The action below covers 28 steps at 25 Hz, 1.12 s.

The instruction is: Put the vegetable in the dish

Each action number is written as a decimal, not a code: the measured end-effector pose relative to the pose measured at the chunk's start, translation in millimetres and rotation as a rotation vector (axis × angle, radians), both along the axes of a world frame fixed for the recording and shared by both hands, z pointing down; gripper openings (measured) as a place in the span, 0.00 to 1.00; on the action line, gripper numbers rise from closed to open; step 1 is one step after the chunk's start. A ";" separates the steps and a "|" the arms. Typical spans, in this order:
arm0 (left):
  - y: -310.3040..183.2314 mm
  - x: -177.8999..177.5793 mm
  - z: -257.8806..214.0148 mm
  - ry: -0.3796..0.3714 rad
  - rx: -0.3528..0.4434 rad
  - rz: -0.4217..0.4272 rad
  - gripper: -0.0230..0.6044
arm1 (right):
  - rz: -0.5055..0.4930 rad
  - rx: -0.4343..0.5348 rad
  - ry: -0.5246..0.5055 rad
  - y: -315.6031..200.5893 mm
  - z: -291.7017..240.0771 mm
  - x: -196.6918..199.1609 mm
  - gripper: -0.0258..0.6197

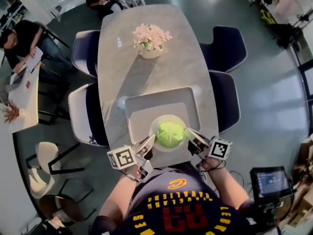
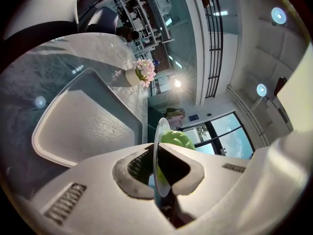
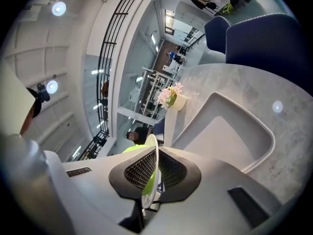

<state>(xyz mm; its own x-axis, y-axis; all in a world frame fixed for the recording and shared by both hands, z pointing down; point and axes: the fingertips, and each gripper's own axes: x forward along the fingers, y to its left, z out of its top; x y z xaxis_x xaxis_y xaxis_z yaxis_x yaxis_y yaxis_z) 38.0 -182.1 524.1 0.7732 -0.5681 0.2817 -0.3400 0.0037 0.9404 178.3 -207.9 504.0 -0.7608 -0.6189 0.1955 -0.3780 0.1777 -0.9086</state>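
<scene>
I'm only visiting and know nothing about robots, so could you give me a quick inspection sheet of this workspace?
Surface: grey table with a pale tray on it.
Job's things: green vegetable lies in the dish, over the tray's near end.
Clutter: pot of pink flowers at the far end.
Grippers: left gripper and right gripper each shut on the dish's rim, on opposite sides.
Cables: nothing seen on the table.
Surroundings: dark chairs around the table, seated people beyond, a screen at the right.

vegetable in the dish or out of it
In. The green vegetable sits inside the dish, which the left gripper and right gripper pinch by opposite edges over the tray.
</scene>
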 end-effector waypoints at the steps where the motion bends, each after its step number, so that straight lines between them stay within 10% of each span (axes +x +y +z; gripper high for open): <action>1: -2.9 -0.1 1.5 -0.006 -0.001 -0.012 0.07 | -0.014 -0.002 -0.002 -4.9 2.6 -0.5 0.07; 8: -12.9 -3.9 25.5 -0.054 -0.065 -0.059 0.07 | -0.078 -0.046 -0.019 -25.7 27.6 -4.3 0.07; 21: -40.0 -7.2 82.6 -0.139 -0.069 0.106 0.07 | -0.088 -0.135 -0.024 -44.7 90.7 -13.2 0.07; 28: -58.7 -10.0 116.3 -0.236 -0.124 0.136 0.10 | -0.005 -0.358 0.080 -46.3 135.4 -4.8 0.07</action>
<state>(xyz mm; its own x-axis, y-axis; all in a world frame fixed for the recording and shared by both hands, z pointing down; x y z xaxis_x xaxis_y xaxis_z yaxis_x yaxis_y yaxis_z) 27.9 -240.8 640.4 0.7447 -0.4133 0.5241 -0.5548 0.0533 0.8303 173.5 -254.2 639.4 -0.7371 -0.4972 0.4578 -0.4500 -0.1443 -0.8813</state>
